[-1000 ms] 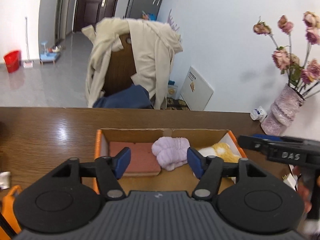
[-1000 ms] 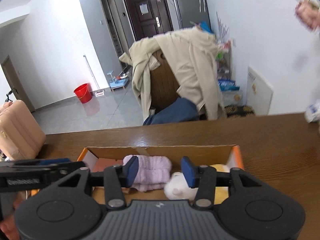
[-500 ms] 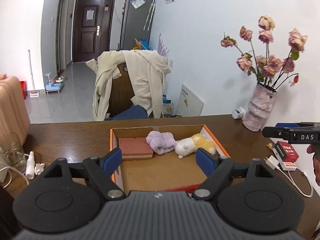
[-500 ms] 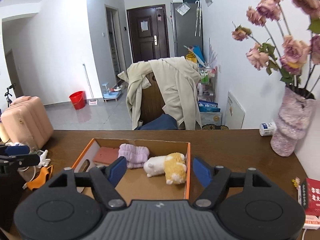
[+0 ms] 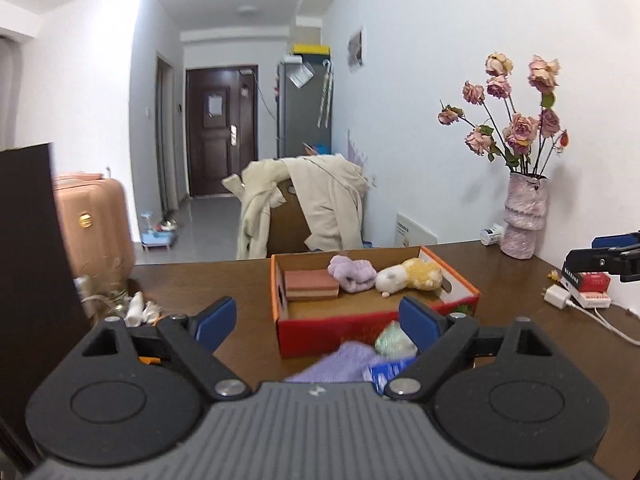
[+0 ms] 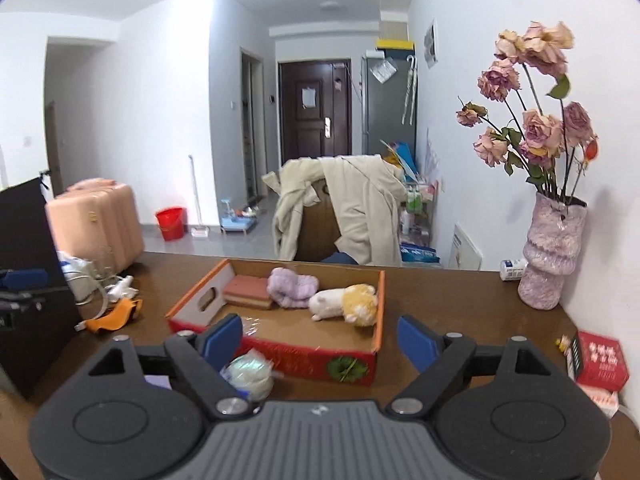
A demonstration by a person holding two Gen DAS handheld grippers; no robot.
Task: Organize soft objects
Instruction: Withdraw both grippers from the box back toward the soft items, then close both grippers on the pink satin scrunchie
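Left wrist view: open-topped cardboard box (image 5: 280, 294) on brown wooden counter (image 5: 516, 332), holding pink sponge block (image 5: 310, 284), lilac fluffy cloth (image 5: 352, 274), white-and-yellow plush toy (image 5: 408, 276) along its far wall; left tongs (image 5: 316, 318) and right tongs (image 6: 320, 340) both opening, empty.

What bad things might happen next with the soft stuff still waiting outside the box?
1. The greenish soft bundle and purple cloth lie tight against the cardboard box. Grabbing them might shove or snag the box.
2. The left tongs and right tongs, both empty and opening, aim at the same pile and might bump.
3. The vase of dried flowers stands near the right side; a wide swing might tip it.
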